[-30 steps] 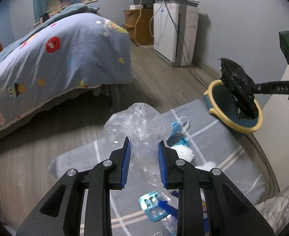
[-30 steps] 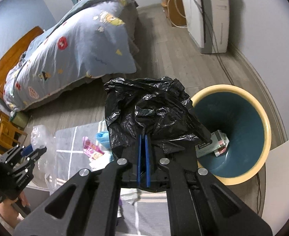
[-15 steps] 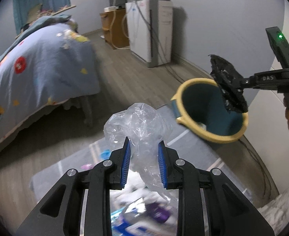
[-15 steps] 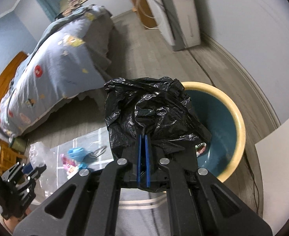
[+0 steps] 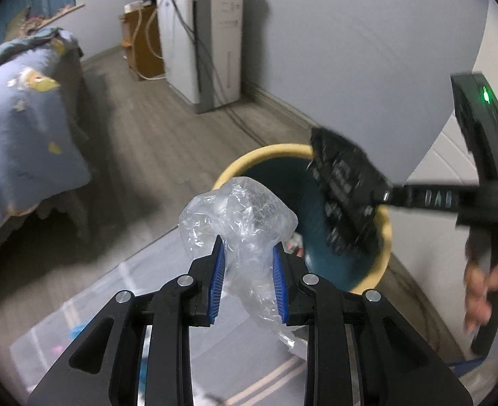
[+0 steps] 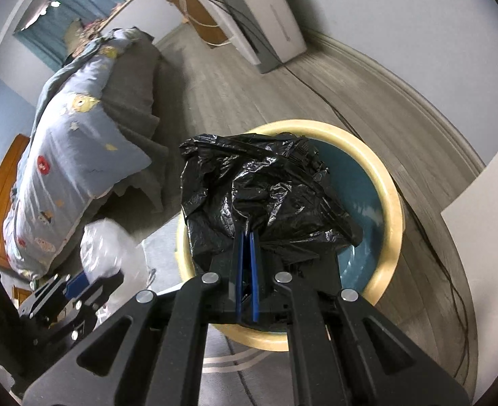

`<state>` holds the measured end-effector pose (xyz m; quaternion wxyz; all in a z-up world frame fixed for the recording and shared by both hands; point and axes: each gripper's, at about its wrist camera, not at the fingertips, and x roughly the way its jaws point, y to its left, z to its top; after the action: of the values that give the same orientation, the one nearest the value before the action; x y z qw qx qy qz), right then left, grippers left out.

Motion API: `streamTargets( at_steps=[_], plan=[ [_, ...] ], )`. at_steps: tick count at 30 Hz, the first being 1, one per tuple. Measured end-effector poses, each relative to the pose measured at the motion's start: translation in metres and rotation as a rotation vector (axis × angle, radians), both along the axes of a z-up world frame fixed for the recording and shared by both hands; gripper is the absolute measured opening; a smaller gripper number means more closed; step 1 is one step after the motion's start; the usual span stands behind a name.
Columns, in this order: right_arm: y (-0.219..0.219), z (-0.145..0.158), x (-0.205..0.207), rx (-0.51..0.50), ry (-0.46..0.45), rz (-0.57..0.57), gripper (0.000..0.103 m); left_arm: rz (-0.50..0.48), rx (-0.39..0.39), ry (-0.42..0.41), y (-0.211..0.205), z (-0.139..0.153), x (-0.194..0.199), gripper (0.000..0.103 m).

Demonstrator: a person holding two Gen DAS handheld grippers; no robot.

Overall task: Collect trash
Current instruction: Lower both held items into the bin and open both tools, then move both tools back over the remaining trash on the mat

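My left gripper [image 5: 248, 253] is shut on a crumpled clear plastic bag [image 5: 239, 216], which bulges above the blue pads. Just beyond it stands the round bin [image 5: 382, 253], teal inside with a cream rim. My right gripper [image 6: 247, 240] is shut on a crumpled black plastic bag [image 6: 262, 193] and holds it over the bin's [image 6: 392, 203] mouth. In the left wrist view the black bag [image 5: 343, 196] hangs above the bin's right side. The right wrist view shows the clear bag [image 6: 105, 247] and left gripper [image 6: 93, 279] at lower left, beside the bin.
A grey rug [image 5: 107, 291] with small bits of litter lies under the grippers. A bed with a blue patterned quilt [image 5: 19, 128] fills the left. A white appliance [image 5: 211, 40] and cables stand against the far wall. A hand [image 5: 485, 280] grips the right tool.
Both grippers have moved toward the bin with their bags. The clear bag has gone from over the rug's litter to the bin's near rim. The black bag now hangs over the bin's mouth.
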<state>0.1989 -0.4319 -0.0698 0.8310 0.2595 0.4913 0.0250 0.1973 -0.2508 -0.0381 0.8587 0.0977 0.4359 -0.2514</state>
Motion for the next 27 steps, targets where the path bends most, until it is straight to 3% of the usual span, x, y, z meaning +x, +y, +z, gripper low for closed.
streamTargets(
  at_steps=[5, 7, 9, 13, 15, 17, 20, 27],
  plan=[
    [-0.009, -0.009, 0.001, 0.013, 0.019, -0.028, 0.003, -0.016, 0.04, 0.003, -0.028, -0.016, 0.017, 0.031],
    [-0.011, -0.009, 0.002, 0.025, 0.017, -0.035, 0.007, -0.033, 0.056, -0.014, -0.035, -0.019, 0.019, 0.04],
    [-0.009, -0.007, 0.003, 0.025, 0.008, -0.034, 0.008, -0.036, 0.081, -0.035, -0.039, -0.019, 0.02, 0.066],
    [-0.01, -0.006, 0.002, 0.01, 0.005, -0.037, 0.012, -0.019, 0.078, -0.061, -0.034, -0.019, 0.023, 0.075],
    [-0.011, -0.004, 0.001, 0.007, 0.011, -0.052, 0.03, 0.002, 0.066, -0.056, -0.027, -0.021, 0.023, 0.086],
    [-0.012, 0.0, -0.001, -0.002, 0.002, -0.075, 0.073, 0.03, 0.043, -0.057, -0.017, -0.02, 0.021, 0.094],
    [-0.012, 0.013, -0.006, -0.014, -0.023, -0.094, 0.086, 0.071, 0.012, -0.064, 0.004, -0.016, 0.01, 0.095],
    [0.007, 0.054, -0.022, -0.109, -0.08, -0.08, 0.097, 0.106, 0.018, -0.09, 0.046, 0.009, -0.017, 0.095]
  ],
)
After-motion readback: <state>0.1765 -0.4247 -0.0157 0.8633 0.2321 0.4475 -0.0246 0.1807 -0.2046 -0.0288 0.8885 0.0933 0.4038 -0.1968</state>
